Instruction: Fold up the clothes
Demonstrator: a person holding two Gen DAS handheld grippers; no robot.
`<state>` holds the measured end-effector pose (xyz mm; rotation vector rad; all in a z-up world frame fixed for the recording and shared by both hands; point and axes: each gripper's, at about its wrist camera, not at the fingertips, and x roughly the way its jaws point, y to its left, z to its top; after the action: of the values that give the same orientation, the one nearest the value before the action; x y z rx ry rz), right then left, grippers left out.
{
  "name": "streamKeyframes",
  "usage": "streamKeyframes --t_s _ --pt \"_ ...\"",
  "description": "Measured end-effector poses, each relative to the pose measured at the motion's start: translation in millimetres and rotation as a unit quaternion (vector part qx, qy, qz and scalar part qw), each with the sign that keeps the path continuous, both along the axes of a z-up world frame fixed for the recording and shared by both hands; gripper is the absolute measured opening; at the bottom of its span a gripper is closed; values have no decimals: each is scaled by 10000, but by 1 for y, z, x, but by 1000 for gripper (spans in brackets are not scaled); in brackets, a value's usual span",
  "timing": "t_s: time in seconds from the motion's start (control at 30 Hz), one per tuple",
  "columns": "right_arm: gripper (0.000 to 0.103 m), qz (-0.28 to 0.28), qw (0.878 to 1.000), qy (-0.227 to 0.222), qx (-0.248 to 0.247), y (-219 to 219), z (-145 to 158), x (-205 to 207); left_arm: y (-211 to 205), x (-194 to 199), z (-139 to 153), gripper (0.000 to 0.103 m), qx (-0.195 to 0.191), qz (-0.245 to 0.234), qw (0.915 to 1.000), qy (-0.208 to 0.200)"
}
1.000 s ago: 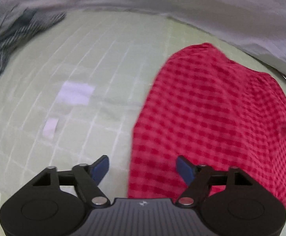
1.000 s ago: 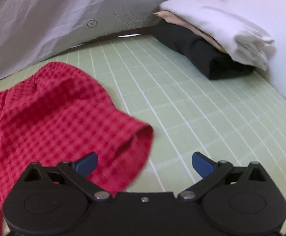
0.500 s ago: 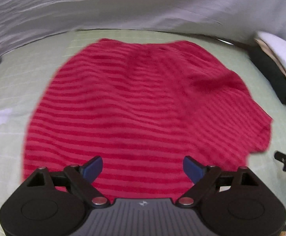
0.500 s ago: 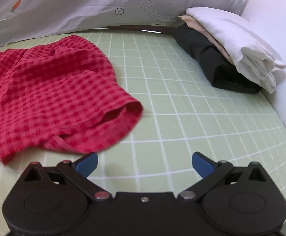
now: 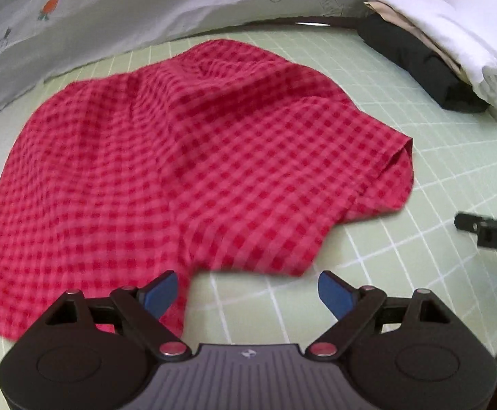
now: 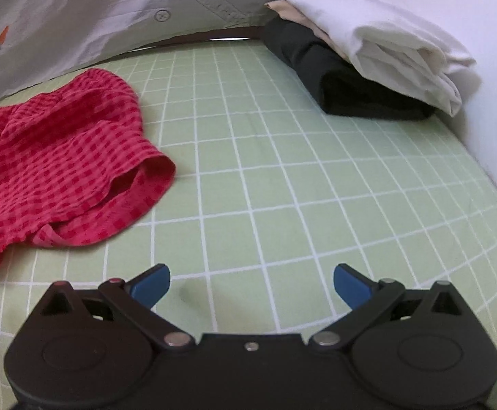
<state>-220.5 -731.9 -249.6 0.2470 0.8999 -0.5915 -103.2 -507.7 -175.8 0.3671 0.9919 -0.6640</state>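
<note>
Starting at my left, the red gingham garment (image 5: 187, 157) lies loose and rumpled on the green grid mat (image 5: 419, 184), spread wide but humped in the middle, with no crisp fold in it that I can make out; from my left wrist view its near hem runs just ahead of my left gripper (image 5: 248, 290), and a bit of the cloth sits behind the left blue fingertip, though I judge it is not pinched. That gripper has its jaws spread wide with nothing between them. Moving across, the garment's open hemmed end (image 6: 139, 184), a leg or sleeve opening as far as I can tell, points toward the bare middle of the mat, and there my right gripper (image 6: 250, 282) hangs over empty squares, well apart from the cloth, jaws likewise wide apart and holding nothing. Further right, against the back corner, a stack of folded clothes (image 6: 368, 61) rests near the white wall (image 6: 487, 68): a dark piece at the bottom, something beige between, a white one on top. So I read the job as partly done: those pieces look finished and put aside, while the red one is still to be flattened, folded and, I suppose, added to the pile; neither tool has taken a corner yet
</note>
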Motion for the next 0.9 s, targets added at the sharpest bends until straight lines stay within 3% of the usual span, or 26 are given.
streamKeyframes --t_s 0.13,0.27,0.33,0.37,0.53,0.67,0.9 --pt "103 -102 9999 78 38 3 -4 -3 -13 4 -1 69 -159 -190 9997 -5" --pt "103 -60 9999 152 -46 9 -4 -6 -26 2 -10 37 19 -565 9984 1" --pt "103 -95 9999 135 -18 9 -3 -6 -28 1 -9 13 64 -793 9968 -41" --pt "103 -136 9999 89 34 9 -2 -5 -26 4 -8 8 1 -811 9967 37" --pt "103 -315 9991 -161 238 7 4 4 2 28 10 3 -689 -241 9965 394" --pt "103 -183 9985 -418 287 11 12 21 25 53 25 3 -1260 327 9893 659" --pt "103 381 9991 -109 -159 31 3 66 49 80 29 3 -1556 763 9805 923"
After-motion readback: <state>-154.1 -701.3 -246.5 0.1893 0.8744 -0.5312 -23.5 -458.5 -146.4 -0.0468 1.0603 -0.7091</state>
